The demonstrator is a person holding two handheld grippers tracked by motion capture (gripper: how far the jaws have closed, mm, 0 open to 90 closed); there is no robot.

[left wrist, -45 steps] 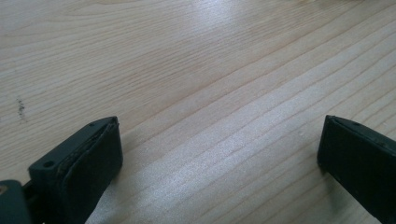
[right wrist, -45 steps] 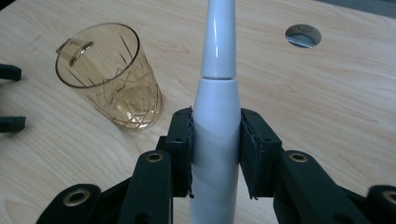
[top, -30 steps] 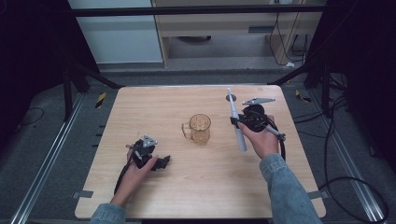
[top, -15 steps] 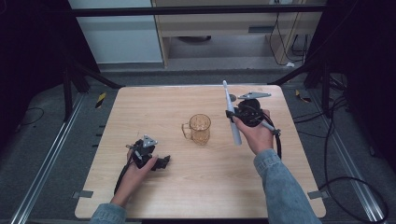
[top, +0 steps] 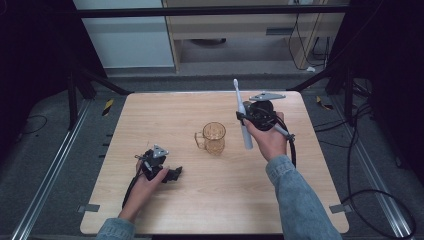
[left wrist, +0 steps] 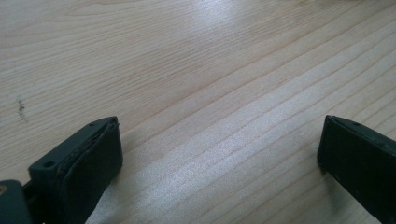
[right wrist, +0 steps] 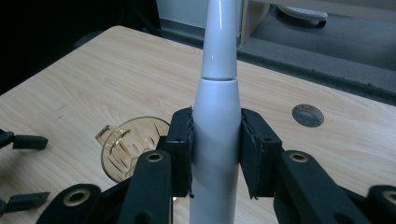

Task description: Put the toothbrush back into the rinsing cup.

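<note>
A white electric toothbrush (top: 241, 115) stands nearly upright above the table, brush head up, with my right gripper (top: 245, 118) shut on its handle (right wrist: 215, 140). It hangs just right of an amber glass mug (top: 214, 137) with its handle on the left; the mug (right wrist: 128, 147) lies below and left of the jaws in the right gripper view. My left gripper (top: 176, 173) rests low at the table's front left, open, with bare wood between its pads (left wrist: 100, 154).
The wooden table (top: 165, 115) has a round grey cable port (right wrist: 308, 115) near its far edge. Beyond the table are a cabinet (top: 225, 30), dark tripod legs and cables on the floor. The left gripper's jaws (right wrist: 23, 142) show at the left edge.
My right gripper has lifted the toothbrush and carried it left toward the mug, tipping it more upright. The left gripper has stayed put.
</note>
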